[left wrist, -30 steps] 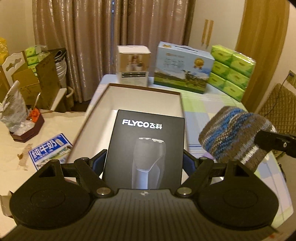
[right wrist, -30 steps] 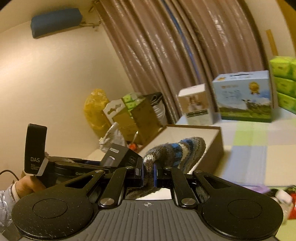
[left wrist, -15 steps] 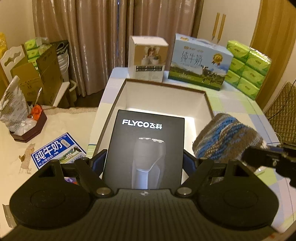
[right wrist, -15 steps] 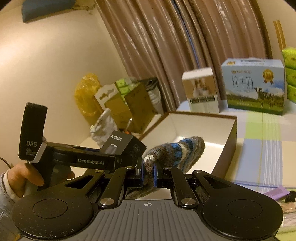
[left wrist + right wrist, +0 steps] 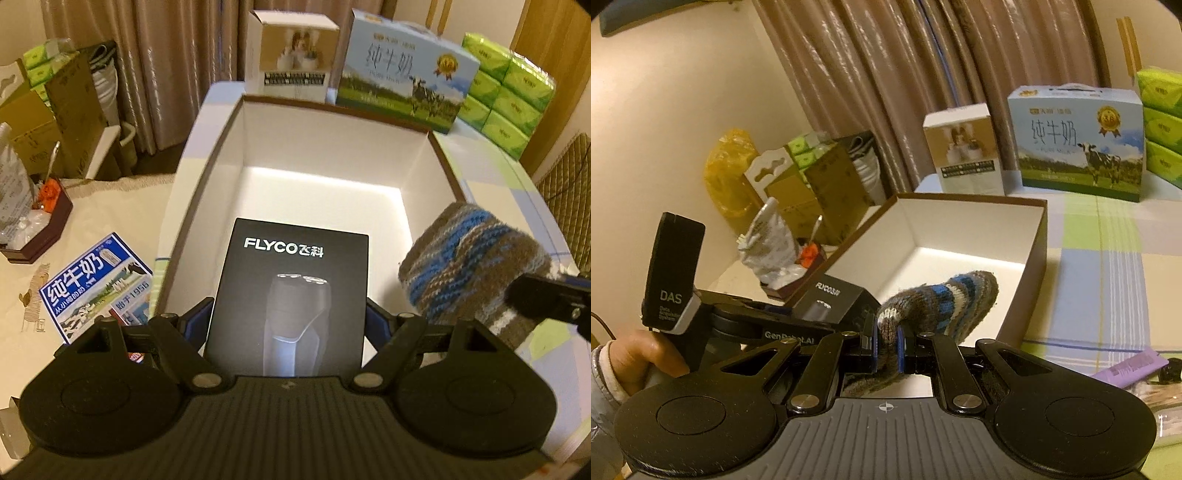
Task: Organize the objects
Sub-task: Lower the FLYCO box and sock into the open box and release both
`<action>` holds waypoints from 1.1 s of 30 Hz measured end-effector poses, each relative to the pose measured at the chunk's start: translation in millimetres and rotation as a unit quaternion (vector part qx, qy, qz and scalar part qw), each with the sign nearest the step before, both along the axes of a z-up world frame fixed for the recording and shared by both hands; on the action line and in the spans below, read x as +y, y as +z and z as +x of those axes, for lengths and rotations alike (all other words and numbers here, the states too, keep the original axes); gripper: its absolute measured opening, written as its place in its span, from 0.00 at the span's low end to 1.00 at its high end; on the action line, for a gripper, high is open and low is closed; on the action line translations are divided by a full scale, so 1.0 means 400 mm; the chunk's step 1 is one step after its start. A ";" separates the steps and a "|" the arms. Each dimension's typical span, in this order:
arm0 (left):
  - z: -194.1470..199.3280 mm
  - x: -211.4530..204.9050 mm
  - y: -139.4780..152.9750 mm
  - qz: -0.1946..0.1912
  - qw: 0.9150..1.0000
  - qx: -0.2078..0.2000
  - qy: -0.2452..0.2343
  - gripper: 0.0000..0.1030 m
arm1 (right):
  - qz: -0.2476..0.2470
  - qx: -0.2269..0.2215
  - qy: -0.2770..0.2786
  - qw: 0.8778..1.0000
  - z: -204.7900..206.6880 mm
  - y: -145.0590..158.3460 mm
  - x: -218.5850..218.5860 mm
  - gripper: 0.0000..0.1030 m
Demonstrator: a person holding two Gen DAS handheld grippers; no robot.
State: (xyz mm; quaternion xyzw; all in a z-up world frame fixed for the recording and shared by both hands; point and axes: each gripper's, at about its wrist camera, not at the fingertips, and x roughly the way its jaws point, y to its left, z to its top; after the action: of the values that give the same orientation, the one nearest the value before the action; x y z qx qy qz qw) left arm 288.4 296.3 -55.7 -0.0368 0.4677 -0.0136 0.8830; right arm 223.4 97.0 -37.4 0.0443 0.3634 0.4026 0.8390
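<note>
The left claw point(image 5: 290, 325) is gripping the black shaver box point(image 5: 291, 295) by its 2 long sides, its jaws standing wide only because the box is wide. It is holding the box flat, label up, over the near end of the open carton point(image 5: 236, 136), probably so the box can go down level onto the white floor. The right claw point(image 5: 886, 345) is pinching the knit sock point(image 5: 945, 299) hard at its cuff, jaws nearly meeting, so the toe is drooping forward over the carton's near right corner. Both things are hanging above the carton, not yet resting in it; its far half is bare. My judgement: each hand is bringing 1 item to the same container, side by side, box left and sock right.

The left view is showing the box's full printed face and a blue milk carton point(image 5: 98, 284) lying on the worktop point(image 5: 524, 206) to the left, which the right view is hiding behind the left claw. The right view is showing a hand point(image 5: 642, 354) on the left claw's handle, the box's end face, a purple wrapper point(image 5: 1126, 369) on the near right worktop, and how thin the pinch on the sock is.
</note>
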 end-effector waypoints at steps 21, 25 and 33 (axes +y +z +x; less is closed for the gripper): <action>0.026 0.003 -0.023 0.017 0.999 0.017 -0.033 0.82 | -0.094 -0.044 0.006 0.995 -0.007 -0.058 0.099 0.19; 0.008 0.017 -0.011 0.019 0.999 0.018 -0.025 0.86 | -0.087 -0.045 0.009 0.995 -0.018 -0.063 0.099 0.64; -0.041 0.026 0.013 0.031 0.999 0.021 -0.018 0.91 | -0.112 -0.027 0.010 0.993 -0.037 -0.063 0.083 0.76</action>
State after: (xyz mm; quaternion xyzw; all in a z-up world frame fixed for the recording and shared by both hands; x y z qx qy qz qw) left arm 271.9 306.6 -50.6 -0.0012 0.4872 -0.0145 0.8732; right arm 208.7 130.2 -62.7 -0.0640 0.3839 0.3687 0.8441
